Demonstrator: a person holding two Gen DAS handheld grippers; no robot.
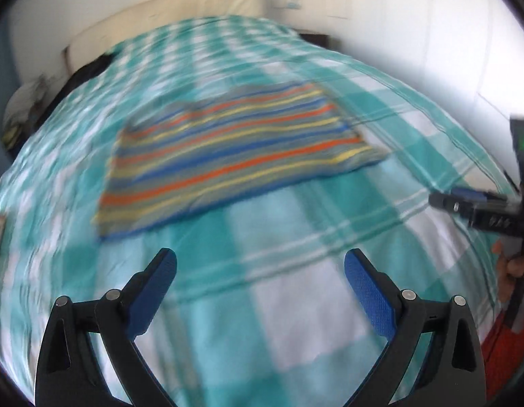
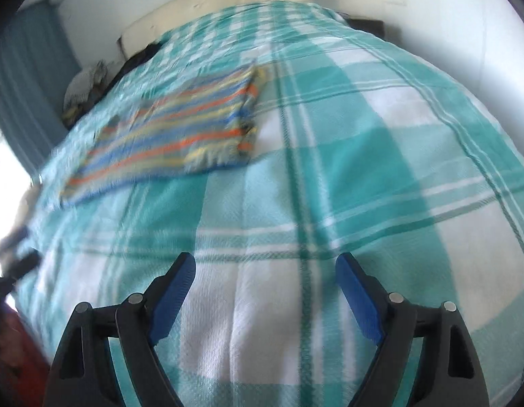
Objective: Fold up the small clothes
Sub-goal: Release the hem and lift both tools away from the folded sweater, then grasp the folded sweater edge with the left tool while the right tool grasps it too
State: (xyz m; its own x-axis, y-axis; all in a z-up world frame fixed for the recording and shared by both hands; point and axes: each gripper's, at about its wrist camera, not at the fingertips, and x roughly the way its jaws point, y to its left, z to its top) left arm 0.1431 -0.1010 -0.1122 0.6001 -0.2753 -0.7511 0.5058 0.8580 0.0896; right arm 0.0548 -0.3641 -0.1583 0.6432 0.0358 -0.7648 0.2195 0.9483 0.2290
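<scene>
A small striped garment (image 1: 228,152), with orange, blue, yellow and grey stripes, lies flat on the bed in a folded rectangle. It also shows in the right wrist view (image 2: 170,129), up and to the left. My left gripper (image 1: 260,261) is open and empty, held above the bedspread short of the garment's near edge. My right gripper (image 2: 265,264) is open and empty, over bare bedspread to the right of the garment. The right gripper also shows in the left wrist view (image 1: 472,207) at the right edge. Both views are motion-blurred.
The bed has a teal and white checked bedspread (image 1: 296,288), also in the right wrist view (image 2: 363,135). A cream headboard (image 1: 167,13) and white wall stand behind. Dark items and clutter (image 1: 24,108) lie at the bed's far left side. A teal curtain (image 2: 27,78) hangs left.
</scene>
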